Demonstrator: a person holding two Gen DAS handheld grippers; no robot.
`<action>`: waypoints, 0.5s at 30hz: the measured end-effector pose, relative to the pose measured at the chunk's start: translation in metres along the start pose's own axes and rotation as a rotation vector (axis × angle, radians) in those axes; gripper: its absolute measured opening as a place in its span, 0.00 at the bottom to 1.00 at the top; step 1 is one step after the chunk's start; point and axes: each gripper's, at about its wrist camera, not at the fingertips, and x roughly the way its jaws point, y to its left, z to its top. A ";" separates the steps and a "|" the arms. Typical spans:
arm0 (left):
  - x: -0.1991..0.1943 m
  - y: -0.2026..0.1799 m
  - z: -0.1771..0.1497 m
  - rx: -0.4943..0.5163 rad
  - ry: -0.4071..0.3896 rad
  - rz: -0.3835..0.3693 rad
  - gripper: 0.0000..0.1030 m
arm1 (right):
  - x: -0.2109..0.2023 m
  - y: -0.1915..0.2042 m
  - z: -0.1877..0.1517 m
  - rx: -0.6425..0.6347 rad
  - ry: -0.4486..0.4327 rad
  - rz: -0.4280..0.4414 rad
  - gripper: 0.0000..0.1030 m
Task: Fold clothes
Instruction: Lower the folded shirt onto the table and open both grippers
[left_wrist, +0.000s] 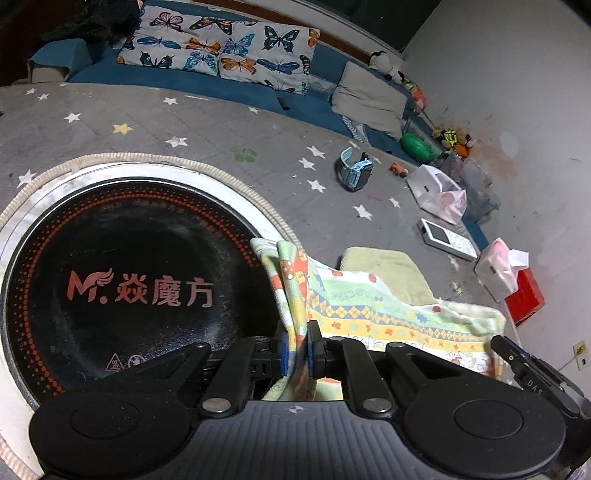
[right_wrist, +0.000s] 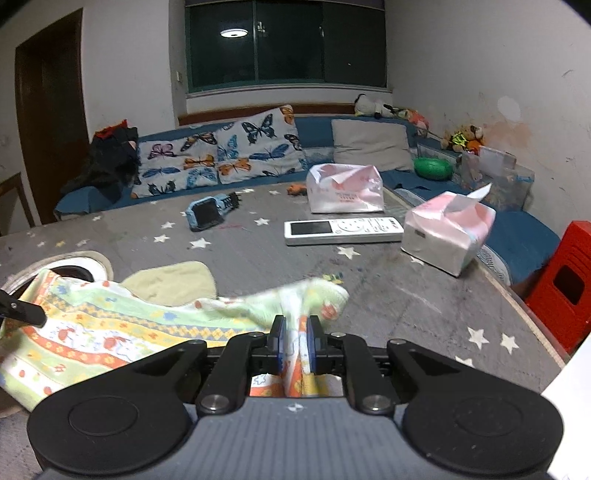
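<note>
The left tongs (left_wrist: 295, 347) pinch one corner of the colourful cloth (left_wrist: 388, 310); the right tongs (right_wrist: 295, 343) pinch another, and the cloth hangs between them over the grey desk (right_wrist: 369, 273).

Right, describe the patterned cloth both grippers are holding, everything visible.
The patterned cloth looks like soft towelling, pale green with yellow, orange and white bands of small cartoon prints. It lies rumpled on the grey starred table cover, overlapping the round cooktop and a plain beige cloth. The left gripper and right gripper each pinch a bunched edge.
</note>
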 end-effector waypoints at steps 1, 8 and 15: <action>0.000 0.000 -0.001 0.000 0.001 0.003 0.11 | 0.000 -0.001 -0.001 0.002 0.004 -0.001 0.12; -0.002 -0.002 -0.004 0.024 0.000 0.041 0.26 | -0.002 0.003 -0.007 -0.013 0.025 0.014 0.21; -0.007 0.000 -0.011 0.044 -0.001 0.070 0.41 | -0.012 0.032 -0.017 -0.070 0.034 0.089 0.41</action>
